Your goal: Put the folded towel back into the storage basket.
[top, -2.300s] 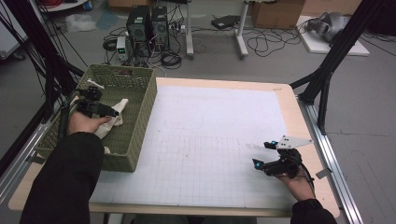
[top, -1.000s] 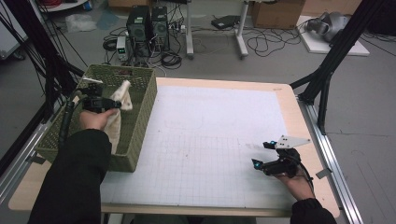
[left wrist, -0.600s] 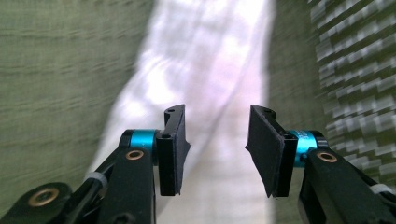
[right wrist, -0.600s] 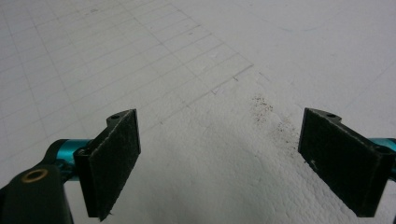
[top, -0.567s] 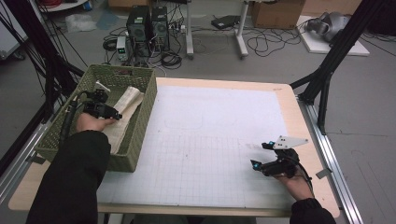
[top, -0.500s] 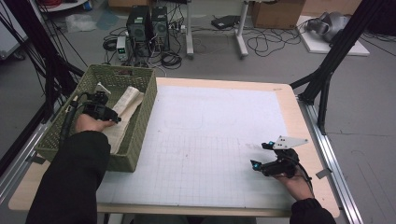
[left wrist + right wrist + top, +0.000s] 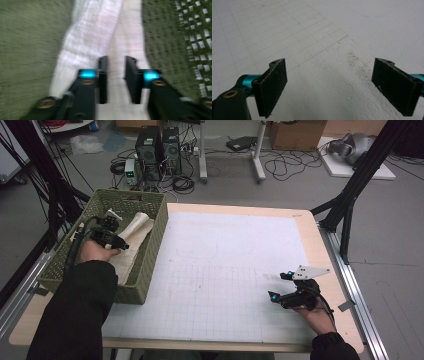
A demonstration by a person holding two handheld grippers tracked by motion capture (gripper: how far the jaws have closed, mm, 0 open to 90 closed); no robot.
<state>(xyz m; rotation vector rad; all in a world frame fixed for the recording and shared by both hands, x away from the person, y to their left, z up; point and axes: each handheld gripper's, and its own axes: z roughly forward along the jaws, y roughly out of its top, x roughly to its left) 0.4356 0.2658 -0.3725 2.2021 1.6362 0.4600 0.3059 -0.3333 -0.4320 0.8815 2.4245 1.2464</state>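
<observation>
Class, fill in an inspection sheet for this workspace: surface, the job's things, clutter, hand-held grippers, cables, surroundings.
Surface: table covered by a white gridded sheet, faintly smudged.
Job's things: white cloth lying inside the green basket at the table's left edge.
Clutter: nothing seen on the sheet.
Hand-held grippers: left hand-held gripper over the cloth, jaws just been closing, a gap between them, pads not pressing on cloth; right hand-held gripper open above the bare sheet.
Cables: black cable trailing from the left one; tangled leads on the floor.
Surroundings: computer towers, cardboard box, black frame legs.

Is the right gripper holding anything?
No, the right gripper has its fingers spread wide over the bare white mat, nothing between them.
</observation>
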